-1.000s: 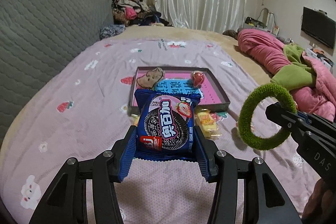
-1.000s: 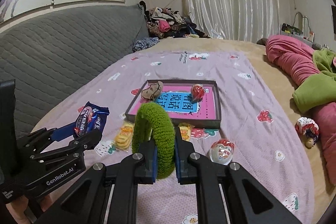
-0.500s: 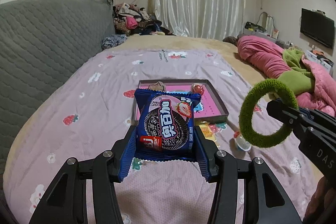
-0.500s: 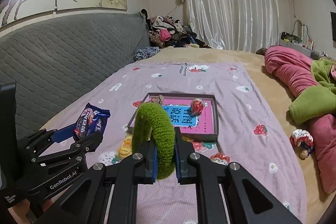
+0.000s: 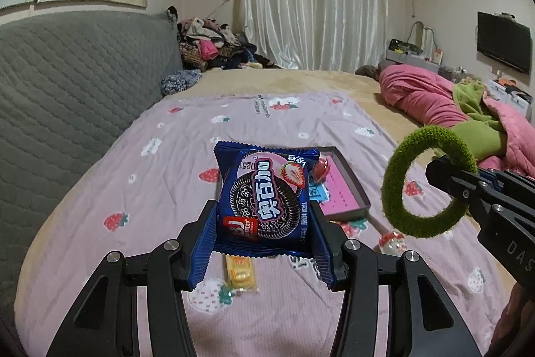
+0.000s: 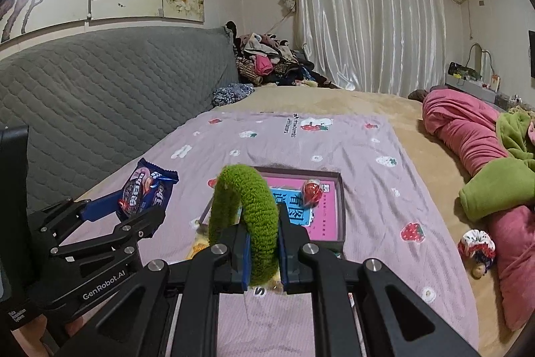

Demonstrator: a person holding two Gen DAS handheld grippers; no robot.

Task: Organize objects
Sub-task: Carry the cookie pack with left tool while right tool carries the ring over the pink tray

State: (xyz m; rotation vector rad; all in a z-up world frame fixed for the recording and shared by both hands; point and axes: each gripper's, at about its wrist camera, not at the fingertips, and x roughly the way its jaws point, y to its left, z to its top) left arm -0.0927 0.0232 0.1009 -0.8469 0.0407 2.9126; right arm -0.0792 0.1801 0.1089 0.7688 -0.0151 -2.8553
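**Both grippers lifted, loads kept**

Risen since a second ago: both tools higher above the bed, the tray sunk lower in each view, half hidden behind the held things.

Left gripper (image 5: 264,243): clamped on a cookie packet (image 5: 264,196), held upright between ridged blue pads (image 5: 202,251). Glossy blue foil, crimped sawtooth edges, printed with a dark embossed sandwich cookie and a cut strawberry. Seen from the right wrist as a tilted packet (image 6: 147,188) in the black linkage of the left tool (image 6: 133,213).

Right gripper (image 6: 264,253): squeezed tight on a green ring (image 6: 249,216), fuzzy, terry-like, thick and round in section, standing on edge with its arch above the pads. From the left wrist, the ring (image 5: 426,181) shown as an open hoop pinched at its right side by the right tool (image 5: 468,186).

Below: lilac bedspread (image 5: 160,176), soft quilted cotton with strawberry prints. On it, a shallow rectangular tray (image 6: 341,209) with dark rim and pink printed floor, holding a shiny red foil-wrapped sweet (image 6: 311,189). Near the tray's front edge, a yellow wrapped snack (image 5: 240,271), flat and crinkly, and a clear round wrapped item (image 5: 392,241). Grey diamond-quilted headboard (image 5: 77,96) on the left; crumpled pink and green blankets (image 6: 481,156) on the right.
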